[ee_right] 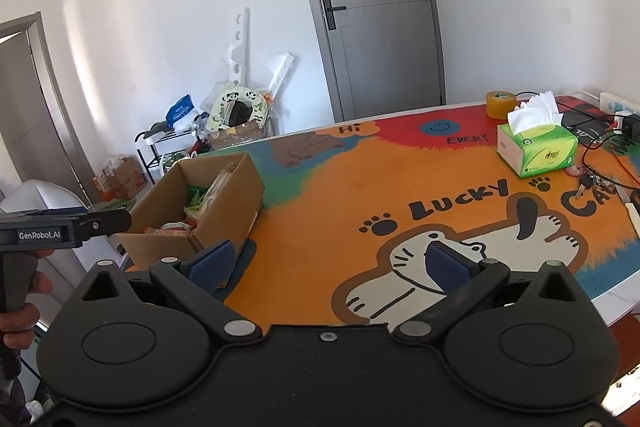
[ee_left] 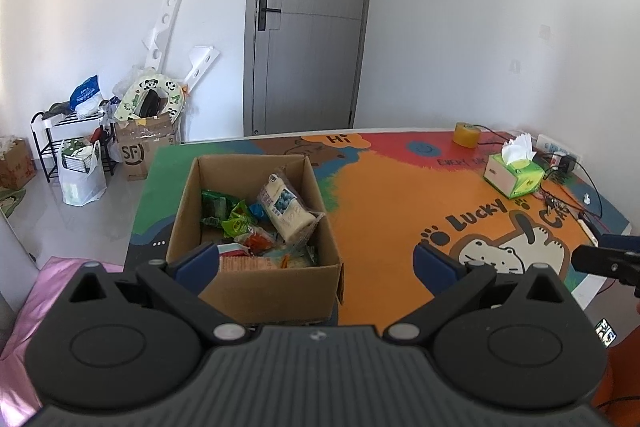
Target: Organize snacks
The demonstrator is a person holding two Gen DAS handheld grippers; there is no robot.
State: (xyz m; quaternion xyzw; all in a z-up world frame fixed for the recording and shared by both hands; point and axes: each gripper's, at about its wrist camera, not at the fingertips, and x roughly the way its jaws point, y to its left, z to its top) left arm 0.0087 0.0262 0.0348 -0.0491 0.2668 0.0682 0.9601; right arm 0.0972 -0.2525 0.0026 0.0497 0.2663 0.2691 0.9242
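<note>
Both jaws spread, empty, above snack box.
Advice: lower my left gripper (ee_left: 316, 263) squarely into cardboard box (ee_left: 256, 283); right gripper (ee_right: 332, 263) waits clear.

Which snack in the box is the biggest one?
The long white packet with blue print in the cardboard box; it lies slanted atop the smaller green and orange packets.
</note>
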